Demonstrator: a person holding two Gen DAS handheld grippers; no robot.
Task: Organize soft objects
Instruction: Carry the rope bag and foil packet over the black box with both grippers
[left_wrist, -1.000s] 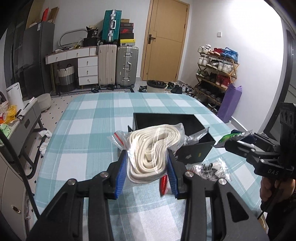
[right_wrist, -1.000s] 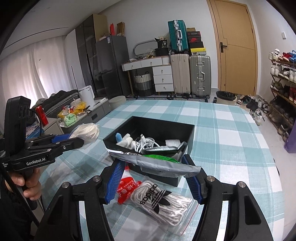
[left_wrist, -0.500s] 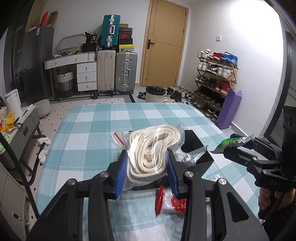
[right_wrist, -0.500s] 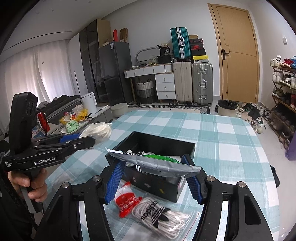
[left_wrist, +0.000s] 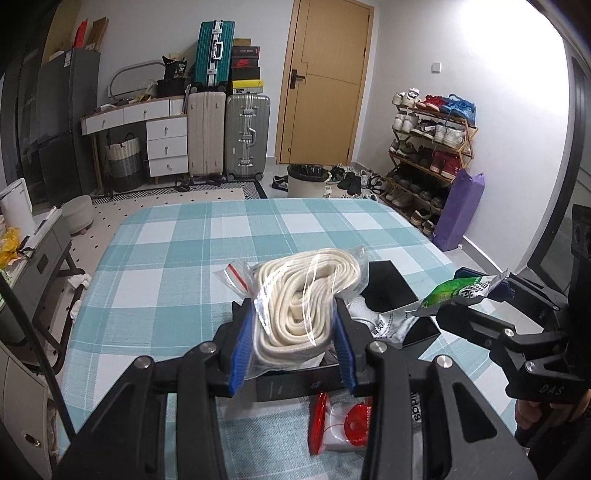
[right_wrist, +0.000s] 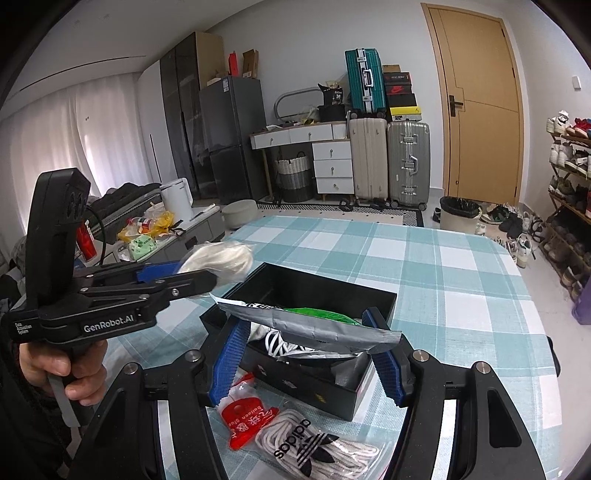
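My left gripper (left_wrist: 291, 332) is shut on a clear zip bag of cream rope (left_wrist: 306, 291), held above the near left corner of a black box (left_wrist: 388, 284). In the right wrist view the same bag (right_wrist: 221, 258) sticks out of the left gripper (right_wrist: 199, 271), left of the box (right_wrist: 314, 391). My right gripper (right_wrist: 304, 325) is shut on a silver and green foil packet (right_wrist: 314, 325) over the box's near side. In the left wrist view that packet (left_wrist: 458, 291) shows in the right gripper (left_wrist: 448, 295). White soft items lie inside the box.
A bag of white Adidas laces (right_wrist: 321, 450) and a red balloon glue pack (right_wrist: 243, 417) lie on the teal checked tablecloth (left_wrist: 184, 258) in front of the box. Suitcases, drawers, a shoe rack and a bin stand beyond the table's far edge.
Both grippers have drawn back from the box, still gripping their bags. The box sits lower in both views, and the red pack has come into the left wrist view.
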